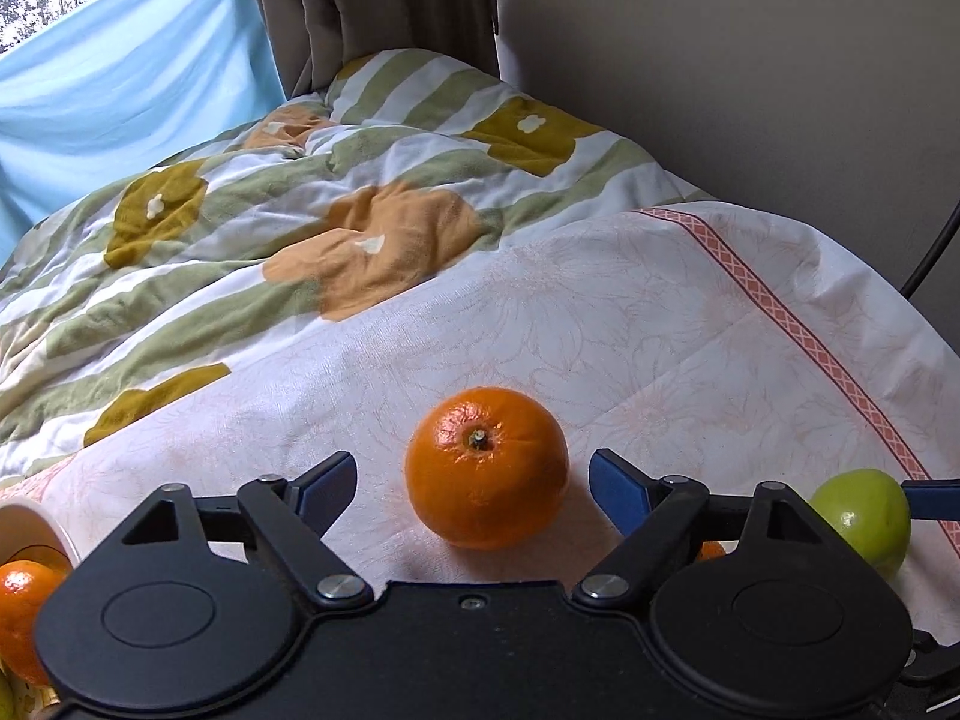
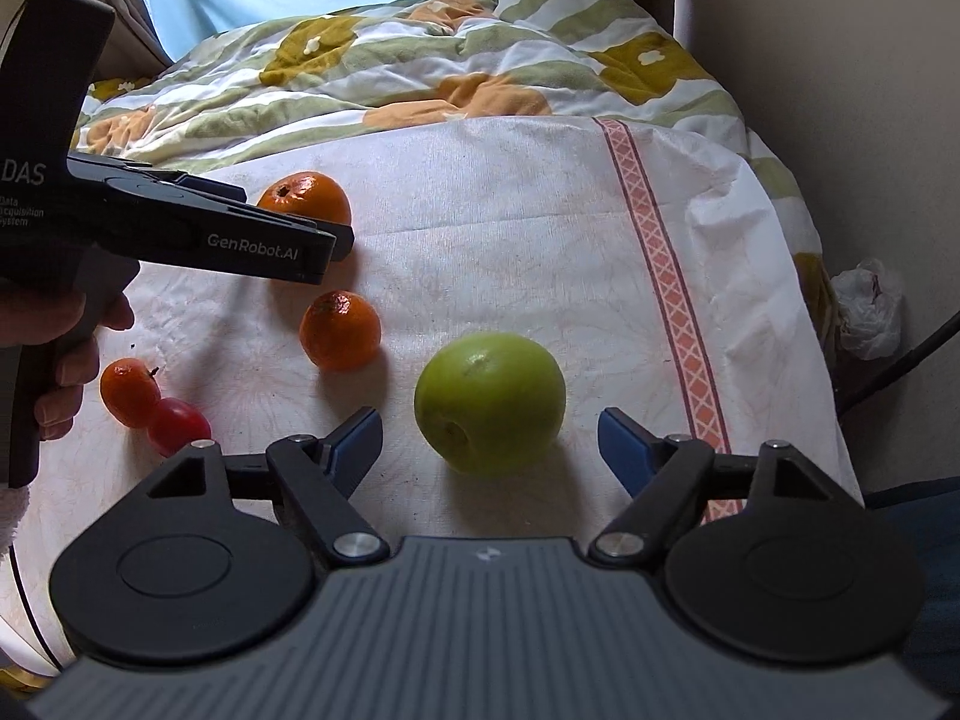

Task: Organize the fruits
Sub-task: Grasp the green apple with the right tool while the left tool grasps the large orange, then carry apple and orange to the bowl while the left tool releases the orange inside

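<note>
An orange sits stem up on the white flowered cloth. My left gripper is open, with a blue pad on each side of the orange and a gap at both. In the right wrist view my right gripper is open astride a green apple, its pads clear of the skin. The left gripper, held in a hand, hangs over the far orange. A second orange, a smaller orange and a red fruit lie to the left.
A white bowl with an orange in it stands at the left edge. A rumpled flowered quilt lies behind the cloth. The wall, a black cable and a plastic bag are on the right.
</note>
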